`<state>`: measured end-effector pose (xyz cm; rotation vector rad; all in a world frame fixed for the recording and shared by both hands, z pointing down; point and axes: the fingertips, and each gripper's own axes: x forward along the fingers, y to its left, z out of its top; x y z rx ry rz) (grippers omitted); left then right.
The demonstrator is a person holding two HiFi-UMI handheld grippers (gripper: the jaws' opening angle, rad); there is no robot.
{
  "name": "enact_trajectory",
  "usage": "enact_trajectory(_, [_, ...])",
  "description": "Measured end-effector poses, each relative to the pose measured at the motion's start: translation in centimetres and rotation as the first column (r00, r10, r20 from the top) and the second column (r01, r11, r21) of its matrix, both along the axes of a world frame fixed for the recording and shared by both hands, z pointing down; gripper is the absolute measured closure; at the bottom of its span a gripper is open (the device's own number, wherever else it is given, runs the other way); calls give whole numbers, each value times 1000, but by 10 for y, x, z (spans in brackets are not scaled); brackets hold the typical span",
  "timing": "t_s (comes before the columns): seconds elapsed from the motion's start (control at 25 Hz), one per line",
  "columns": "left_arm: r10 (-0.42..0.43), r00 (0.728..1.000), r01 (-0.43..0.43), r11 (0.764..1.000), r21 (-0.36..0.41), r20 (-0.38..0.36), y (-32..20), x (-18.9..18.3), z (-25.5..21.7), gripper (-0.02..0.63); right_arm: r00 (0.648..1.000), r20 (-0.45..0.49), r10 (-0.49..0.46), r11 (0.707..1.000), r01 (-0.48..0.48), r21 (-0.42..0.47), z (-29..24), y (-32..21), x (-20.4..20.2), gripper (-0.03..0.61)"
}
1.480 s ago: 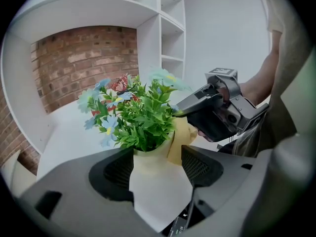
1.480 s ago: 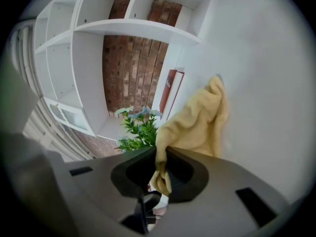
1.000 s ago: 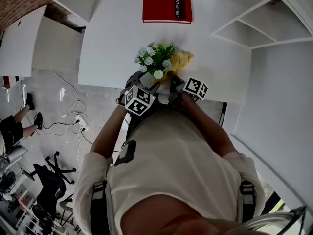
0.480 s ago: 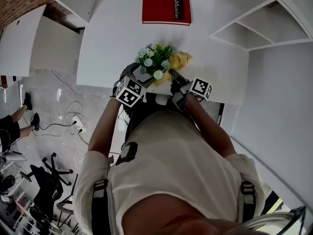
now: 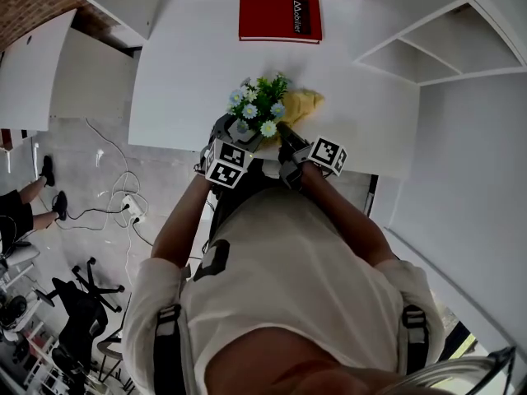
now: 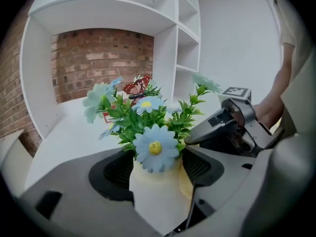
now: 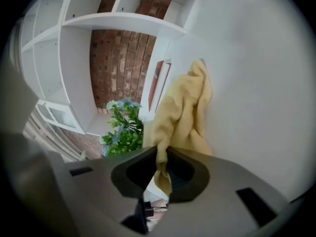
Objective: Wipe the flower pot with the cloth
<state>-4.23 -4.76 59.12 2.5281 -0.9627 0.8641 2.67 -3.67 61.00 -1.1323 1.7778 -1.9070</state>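
Note:
A cream flower pot (image 6: 157, 191) with blue daisies and green leaves (image 5: 257, 105) stands near the white table's front edge (image 5: 165, 142). My left gripper (image 5: 237, 137) has a jaw on each side of the pot. Those jaws have just been closing, and both pads now lie against its sides. In the left gripper view, that gripper (image 6: 157, 157) frames the pot. My right gripper (image 5: 284, 132) is shut on a corner of the yellow cloth (image 7: 182, 117). The rest of the cloth (image 5: 301, 104) is bunched on the table just right of the flowers (image 7: 123, 127).
A red book (image 5: 280, 16) lies at the table's far side. White shelving (image 5: 428, 48) stands to the right, with a brick wall (image 6: 98, 58) behind. Left of the table, the floor holds cables (image 5: 123, 204), office chairs and a seated person's legs.
My left gripper shifted a little left and back again around the pot. The flowers now sit slightly further left, and the right gripper has edged closer to them with the cloth.

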Motion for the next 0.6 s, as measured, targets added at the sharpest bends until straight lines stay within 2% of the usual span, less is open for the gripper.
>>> enact_trajectory(0.4, [-20,1000,20,1000,-24,1,2,-4,-1,302,983,-111,-148,987,140,-77,31,8,-11,528])
enact_trajectory(0.6, [36,999,-37,997,-67,-9,1,-9,-2,277,981,-85,-173,982,165,-93,31,8,-5,523])
